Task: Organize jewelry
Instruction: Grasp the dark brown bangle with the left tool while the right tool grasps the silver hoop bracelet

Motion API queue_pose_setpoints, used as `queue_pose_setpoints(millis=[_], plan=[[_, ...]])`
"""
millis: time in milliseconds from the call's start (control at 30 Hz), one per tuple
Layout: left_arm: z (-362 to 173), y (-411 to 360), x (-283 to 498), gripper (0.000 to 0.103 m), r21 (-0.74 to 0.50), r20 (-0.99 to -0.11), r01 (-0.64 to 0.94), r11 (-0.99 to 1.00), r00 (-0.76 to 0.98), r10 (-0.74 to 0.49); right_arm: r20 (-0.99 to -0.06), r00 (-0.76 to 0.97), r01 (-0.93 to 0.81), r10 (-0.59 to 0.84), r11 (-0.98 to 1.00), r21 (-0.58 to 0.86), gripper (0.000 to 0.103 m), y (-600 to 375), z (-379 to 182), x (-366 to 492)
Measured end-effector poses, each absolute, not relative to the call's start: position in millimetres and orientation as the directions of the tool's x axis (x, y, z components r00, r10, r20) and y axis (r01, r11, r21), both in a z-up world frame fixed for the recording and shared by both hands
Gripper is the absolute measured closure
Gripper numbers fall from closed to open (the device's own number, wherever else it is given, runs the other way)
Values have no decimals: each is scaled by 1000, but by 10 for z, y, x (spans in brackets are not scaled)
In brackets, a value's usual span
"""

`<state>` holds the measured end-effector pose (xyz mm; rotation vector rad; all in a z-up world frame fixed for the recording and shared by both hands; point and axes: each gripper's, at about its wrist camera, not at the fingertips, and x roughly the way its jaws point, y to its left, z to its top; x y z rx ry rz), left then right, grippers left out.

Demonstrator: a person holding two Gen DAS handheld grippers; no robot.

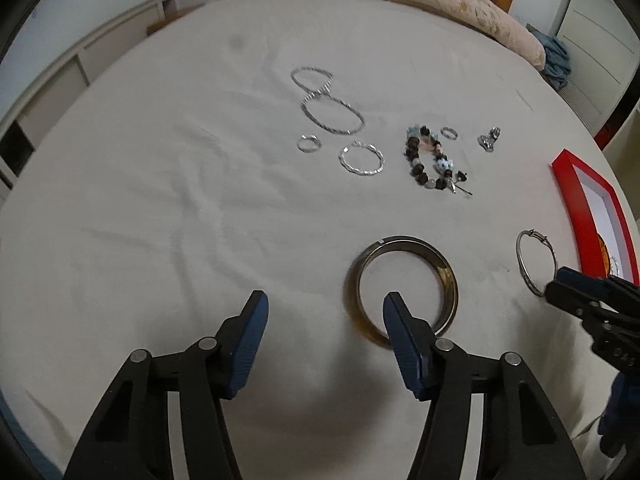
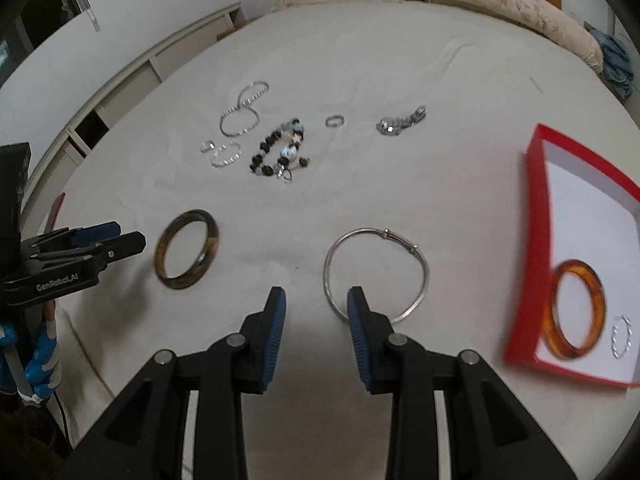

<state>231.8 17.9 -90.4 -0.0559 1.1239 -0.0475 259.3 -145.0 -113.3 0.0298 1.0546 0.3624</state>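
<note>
Blue-padded jaws of the left gripper point(image 1: 326, 312) stand apart and empty just over the dark brown bangle point(image 1: 402, 284) on the bed sheet point(image 1: 160, 208). Beside it, the right gripper point(image 2: 316, 308) hangs over the thin silver bangle point(image 2: 376, 274), jaws narrowly apart, holding nothing. Only two pieces lie in the red box point(image 2: 538, 216): an amber bangle point(image 2: 578, 310) and a twisted silver ring point(image 2: 621, 338). Most work remains, I judge: silver hoops point(image 1: 332, 114), the beaded bracelet point(image 1: 430, 160), small rings and a silver charm point(image 1: 490, 138) are scattered farther up the bed.
</note>
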Motion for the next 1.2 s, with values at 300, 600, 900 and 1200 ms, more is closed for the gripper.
queue_pose_setpoints(millis=[300, 600, 900, 1200], plan=[[-1194, 82, 2448, 63, -64, -920, 64, 996, 382, -84, -873, 390, -286, 292, 940, 187, 72, -1408, -1427, 2774], [-1233, 39, 2474, 69, -46, -915, 80, 996, 397, -74, -889, 378, -342, 257, 931, 123, 83, -1251, -1512, 2885], [-1219, -17, 2554, 94, -32, -906, 88, 996, 417, -66, -886, 368, -296, 282, 939, 176, 99, -1269, -1504, 3008], [-909, -32, 2312, 95, 15, -895, 53, 998, 447, -10, -790, 459, -241, 406, 913, 329, 99, -1369, -1132, 2539]])
